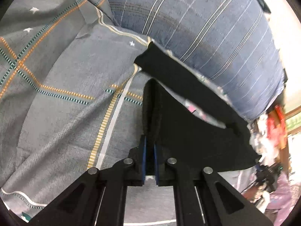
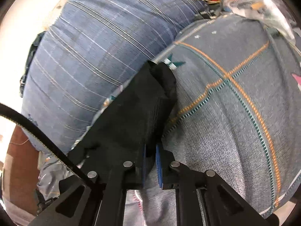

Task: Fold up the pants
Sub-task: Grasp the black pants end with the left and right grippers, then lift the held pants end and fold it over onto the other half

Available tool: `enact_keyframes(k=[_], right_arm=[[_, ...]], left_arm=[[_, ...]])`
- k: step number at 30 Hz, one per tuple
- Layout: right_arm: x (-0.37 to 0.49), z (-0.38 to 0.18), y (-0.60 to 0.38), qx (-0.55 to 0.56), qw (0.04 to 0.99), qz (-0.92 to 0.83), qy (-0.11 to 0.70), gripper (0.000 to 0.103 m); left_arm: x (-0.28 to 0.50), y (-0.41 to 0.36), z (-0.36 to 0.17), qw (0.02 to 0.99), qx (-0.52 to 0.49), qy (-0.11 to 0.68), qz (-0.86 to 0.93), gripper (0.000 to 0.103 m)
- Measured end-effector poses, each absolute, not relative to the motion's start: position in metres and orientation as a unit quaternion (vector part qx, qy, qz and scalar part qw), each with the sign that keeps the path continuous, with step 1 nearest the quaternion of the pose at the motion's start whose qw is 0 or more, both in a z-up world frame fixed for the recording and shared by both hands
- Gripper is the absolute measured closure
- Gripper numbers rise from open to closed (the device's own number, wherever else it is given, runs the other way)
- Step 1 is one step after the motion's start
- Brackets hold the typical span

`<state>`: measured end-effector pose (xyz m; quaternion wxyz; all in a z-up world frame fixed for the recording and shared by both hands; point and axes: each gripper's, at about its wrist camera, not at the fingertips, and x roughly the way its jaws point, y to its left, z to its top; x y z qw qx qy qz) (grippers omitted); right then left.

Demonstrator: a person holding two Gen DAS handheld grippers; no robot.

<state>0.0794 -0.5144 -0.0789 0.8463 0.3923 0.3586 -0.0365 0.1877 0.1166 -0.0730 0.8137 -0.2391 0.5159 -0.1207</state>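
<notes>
Both tongs pinch the black fabric pants

Your left tongs point(image 1: 150, 150) and right tongs point(image 2: 151, 154) clamp the black fabric pants point(image 1: 188, 128) on the grey checked bedspread point(image 1: 65, 113); folding barely started.

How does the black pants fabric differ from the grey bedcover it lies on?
The black pants are plain and unpatterned; the grey bedcover carries orange and teal dashed lines and small white stars. The pants are pinched by the left gripper and the right gripper; the bedcover lies spread and ungripped. Both are soft cloth beside the blue striped pillow.
</notes>
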Motion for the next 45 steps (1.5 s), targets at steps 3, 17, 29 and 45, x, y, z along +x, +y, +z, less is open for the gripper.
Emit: enact_keyframes(k=[3, 17, 29, 45], right_arm=[[0.078, -0.070, -0.513, 0.385, 0.852, -0.030, 0.355, 0.093], [0.123, -0.023, -0.502, 0.247, 0.897, -0.054, 0.362, 0.036], [0.316, -0.043, -0.482, 0.131, 0.859, 0.067, 0.491, 0.028], [0.378, -0.111, -0.409, -0.023, 0.825, 0.122, 0.551, 0.064]], left_arm=[[0.181, 0.112, -0.068, 0.822, -0.224, 0.510, -0.120, 0.097], [0.233, 0.128, -0.034, 0.860, -0.152, 0.483, -0.070, 0.055], [0.407, 0.088, -0.094, 0.828, -0.107, 0.542, -0.095, 0.048], [0.433, 0.037, -0.105, 0.824, -0.013, 0.540, -0.174, 0.098]])
